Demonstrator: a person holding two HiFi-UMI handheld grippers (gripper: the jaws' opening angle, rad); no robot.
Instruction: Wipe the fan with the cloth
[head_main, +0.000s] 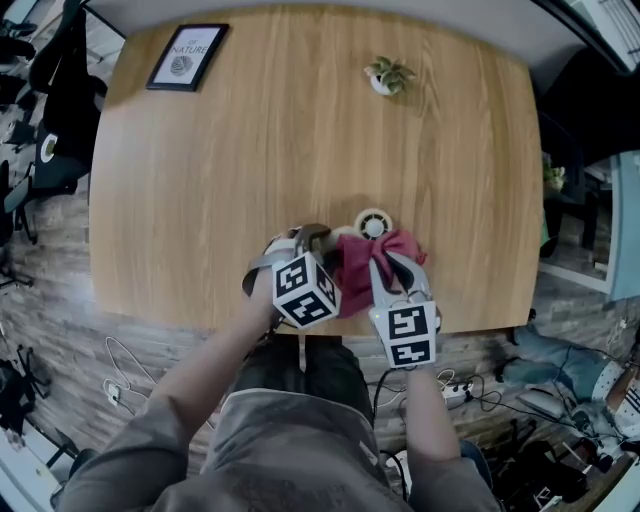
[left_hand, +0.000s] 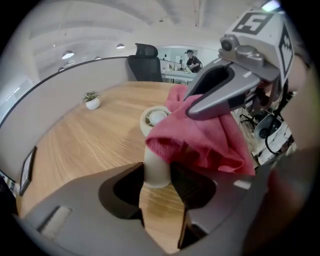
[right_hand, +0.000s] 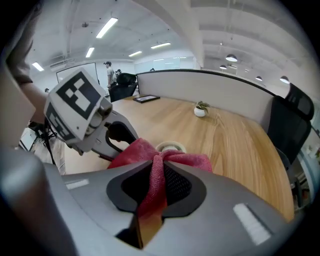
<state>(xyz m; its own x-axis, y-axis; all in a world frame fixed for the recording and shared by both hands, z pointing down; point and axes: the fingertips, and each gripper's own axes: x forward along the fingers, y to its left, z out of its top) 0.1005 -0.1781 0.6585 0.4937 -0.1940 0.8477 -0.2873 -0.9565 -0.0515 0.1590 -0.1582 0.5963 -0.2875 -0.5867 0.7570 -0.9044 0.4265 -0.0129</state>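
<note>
Two tools share the job at the near edge of the worktop (head_main: 250, 150). The left gripper (left_hand: 160, 200) has its fingers closed on the pale handle (left_hand: 156, 170) of the fan (head_main: 373, 224), which pins it in place. The right gripper (right_hand: 152, 200) has its fingers pinched shut on a gathered fold of the red cloth (right_hand: 155, 180).

The fan's long axis runs away from the person, from the handle in the left fingers out to the round head. That head shows as a ring just past the cloth's far edge in the head view. The cloth (head_main: 355, 265) is draped over the stem and the near side of the head, so most of the fan's body is hidden under it.

From the right fingers, the head lies straight ahead and a little to the left, with only the bunched cloth between. The right gripper is therefore the one placed to wipe, and I judge the next stroke should run forward along the fan's axis and over the head while the left grip steadies it.

A potted plant (head_main: 388, 75) and a framed picture (head_main: 187, 55) stand well apart, at the far side.
</note>
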